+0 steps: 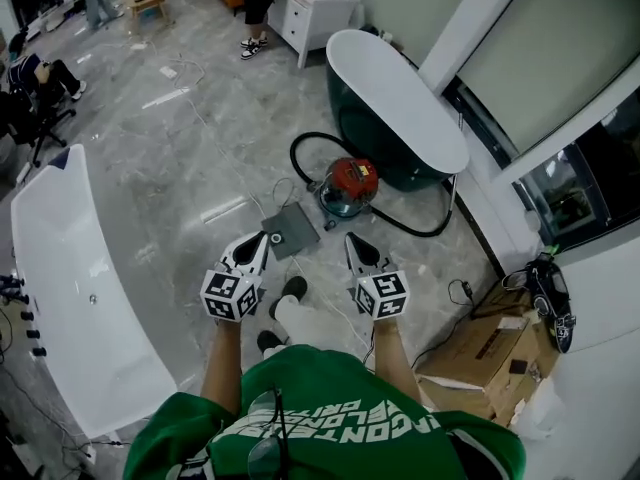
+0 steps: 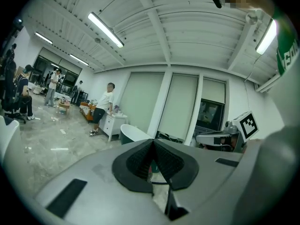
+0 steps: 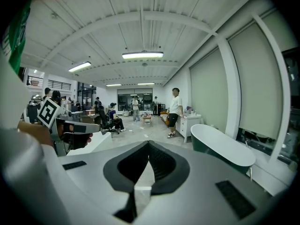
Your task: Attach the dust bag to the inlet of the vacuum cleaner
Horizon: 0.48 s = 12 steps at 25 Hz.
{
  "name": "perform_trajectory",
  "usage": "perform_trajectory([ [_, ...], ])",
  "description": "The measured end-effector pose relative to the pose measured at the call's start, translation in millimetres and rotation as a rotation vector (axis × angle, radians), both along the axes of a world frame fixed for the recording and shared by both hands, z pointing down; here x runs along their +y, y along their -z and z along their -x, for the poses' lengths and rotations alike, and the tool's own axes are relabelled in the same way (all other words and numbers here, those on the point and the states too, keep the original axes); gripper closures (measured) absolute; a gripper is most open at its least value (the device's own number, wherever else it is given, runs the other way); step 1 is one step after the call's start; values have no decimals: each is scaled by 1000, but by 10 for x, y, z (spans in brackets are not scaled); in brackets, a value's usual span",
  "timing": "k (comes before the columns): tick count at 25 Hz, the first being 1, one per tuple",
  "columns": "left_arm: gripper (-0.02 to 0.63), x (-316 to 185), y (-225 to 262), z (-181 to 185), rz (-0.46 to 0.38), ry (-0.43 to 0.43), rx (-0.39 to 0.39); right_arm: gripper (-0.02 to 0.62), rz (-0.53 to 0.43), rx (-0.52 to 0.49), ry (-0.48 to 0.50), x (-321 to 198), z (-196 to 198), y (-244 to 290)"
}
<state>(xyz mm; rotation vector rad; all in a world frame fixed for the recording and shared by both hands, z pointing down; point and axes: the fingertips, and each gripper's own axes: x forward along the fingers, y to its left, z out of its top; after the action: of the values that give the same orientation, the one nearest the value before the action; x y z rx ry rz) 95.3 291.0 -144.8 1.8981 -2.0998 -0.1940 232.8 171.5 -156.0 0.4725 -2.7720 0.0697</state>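
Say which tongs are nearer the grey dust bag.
Left. The left tongs hang at the left edge of the dust bag; the right tongs stand clear to its right.

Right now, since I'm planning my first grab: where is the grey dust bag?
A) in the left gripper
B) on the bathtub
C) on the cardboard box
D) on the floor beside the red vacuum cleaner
D: in the head view the dust bag lies flat on the floor, just left of the vacuum cleaner.
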Motion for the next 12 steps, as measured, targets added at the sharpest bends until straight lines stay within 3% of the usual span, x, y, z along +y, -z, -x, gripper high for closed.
perform_trajectory([
  [12,601,-558,85,888,29,3,-57,588,20,-43,17,-607,944,-106],
])
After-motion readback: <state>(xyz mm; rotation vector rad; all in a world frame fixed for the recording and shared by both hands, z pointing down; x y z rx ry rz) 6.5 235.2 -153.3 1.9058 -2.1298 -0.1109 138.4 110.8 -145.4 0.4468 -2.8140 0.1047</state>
